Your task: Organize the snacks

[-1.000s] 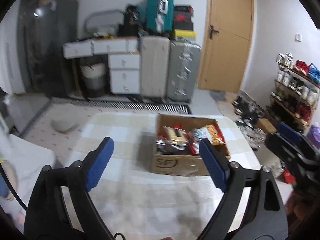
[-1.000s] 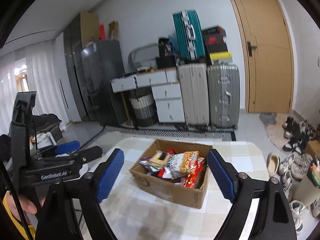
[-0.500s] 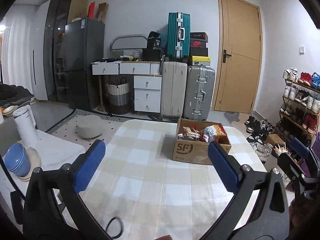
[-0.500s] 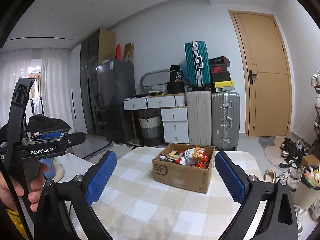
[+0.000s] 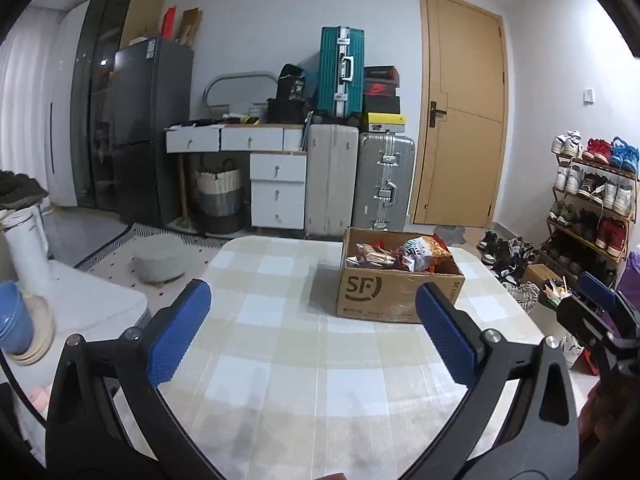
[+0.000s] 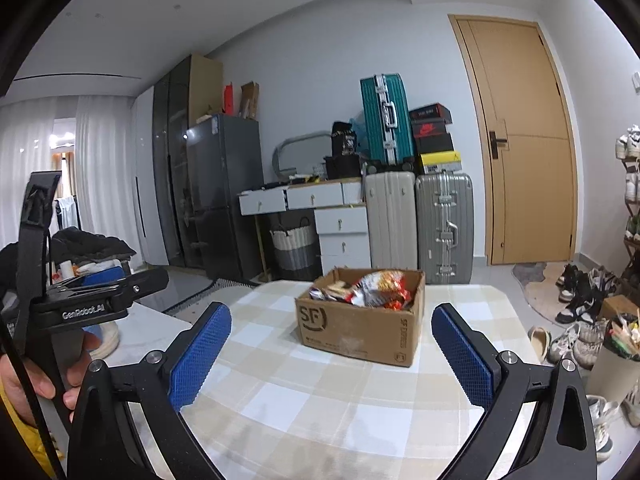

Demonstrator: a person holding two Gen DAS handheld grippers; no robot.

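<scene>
A brown cardboard box (image 5: 400, 292) marked SF stands at the far side of a table with a checked cloth (image 5: 288, 360). Several snack packets (image 5: 400, 254) fill it, silver and red-orange ones on top. My left gripper (image 5: 316, 328) hangs wide open over the near part of the table, well short of the box, nothing between its blue pads. The right gripper (image 6: 332, 348) is open too, with the box (image 6: 360, 324) and its snacks (image 6: 372, 288) framed between its fingers but far ahead. In the right wrist view the left gripper (image 6: 96, 292) shows at the left, held by a hand.
Behind the table stand suitcases (image 5: 360, 184), white drawers (image 5: 276, 188), a dark fridge (image 5: 148, 128) and a wooden door (image 5: 460, 116). A shoe rack (image 5: 592, 208) and loose shoes lie at the right. A white side surface with a blue bowl (image 5: 12, 324) sits at the left.
Both grippers have drawn back from the box and tilted up, so the box looks smaller and farther off. Both pairs of jaws stand a little wider than before.
</scene>
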